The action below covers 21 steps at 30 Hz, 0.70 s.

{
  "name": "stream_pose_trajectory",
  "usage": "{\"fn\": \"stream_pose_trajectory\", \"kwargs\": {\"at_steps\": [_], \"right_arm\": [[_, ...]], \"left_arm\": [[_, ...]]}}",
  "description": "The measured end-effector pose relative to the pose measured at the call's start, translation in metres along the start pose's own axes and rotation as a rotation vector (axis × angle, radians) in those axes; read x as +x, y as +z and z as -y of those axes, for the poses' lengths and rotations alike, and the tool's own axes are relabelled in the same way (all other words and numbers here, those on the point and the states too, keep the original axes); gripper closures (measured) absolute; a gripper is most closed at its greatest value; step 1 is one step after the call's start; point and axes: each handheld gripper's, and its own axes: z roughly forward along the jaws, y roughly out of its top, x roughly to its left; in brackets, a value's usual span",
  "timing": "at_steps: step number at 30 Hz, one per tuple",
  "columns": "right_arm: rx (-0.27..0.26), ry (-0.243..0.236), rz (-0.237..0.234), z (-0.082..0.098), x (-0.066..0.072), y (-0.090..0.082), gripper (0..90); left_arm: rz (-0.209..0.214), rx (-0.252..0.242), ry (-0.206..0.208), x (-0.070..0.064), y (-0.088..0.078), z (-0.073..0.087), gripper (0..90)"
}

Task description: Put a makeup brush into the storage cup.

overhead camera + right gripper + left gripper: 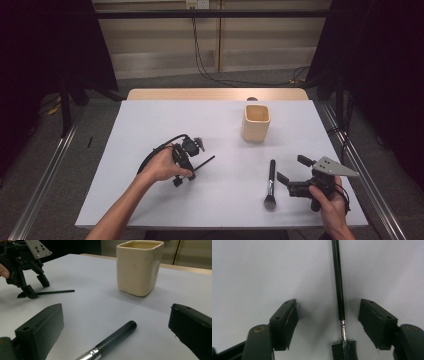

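Squarely between the left tool's (pixel 328 325) open jaws: brow brush (pixel 338 290).

One white table (pixel 150 130) carries everything. On it stands one cream square cup (pixel 256 122), far and right of centre. Two brushes lie on the tabletop: one thin black brow brush with a small comb head (pixel 339 290) at near left, and one thicker black makeup brush with a silver ferrule and soft bristle head (pixel 271 182) at near right. Two hand-held grippers are present, the left gripper (pixel 192 167) and the right gripper (pixel 292 172), each with two black jaws, and one hand holds each.
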Motion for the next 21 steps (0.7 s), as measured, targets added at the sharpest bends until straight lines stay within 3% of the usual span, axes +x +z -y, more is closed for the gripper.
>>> {"fn": "stream_pose_trajectory", "kwargs": {"at_steps": [2, 3, 12, 13, 21], "right_arm": [[0.0, -0.003, 0.0, 0.0001, 0.0001, 0.0001, 0.0], [-0.001, -0.003, 0.0, 0.0001, 0.0, 0.0, 0.0], [0.001, -0.003, 0.0, 0.0001, 0.0, 0.0002, 0.0], [0.001, -0.003, 0.001, 0.0001, 0.0, 0.0003, 0.0], [0.002, -0.004, 0.0, 0.0003, 0.0, 0.0007, 0.0]], "left_arm": [[-0.001, 0.006, 0.0, -0.0007, -0.0013, -0.0002, 37.7], [-0.001, 0.008, -0.002, -0.0009, -0.0017, -0.0002, 45.4], [0.014, 0.03, -0.005, -0.003, -0.004, -0.0008, 63.1], [0.018, 0.028, -0.008, -0.0035, -0.0039, -0.0004, 69.7], [0.026, 0.03, -0.04, -0.0034, -0.0047, 0.0013, 83.6]]}}
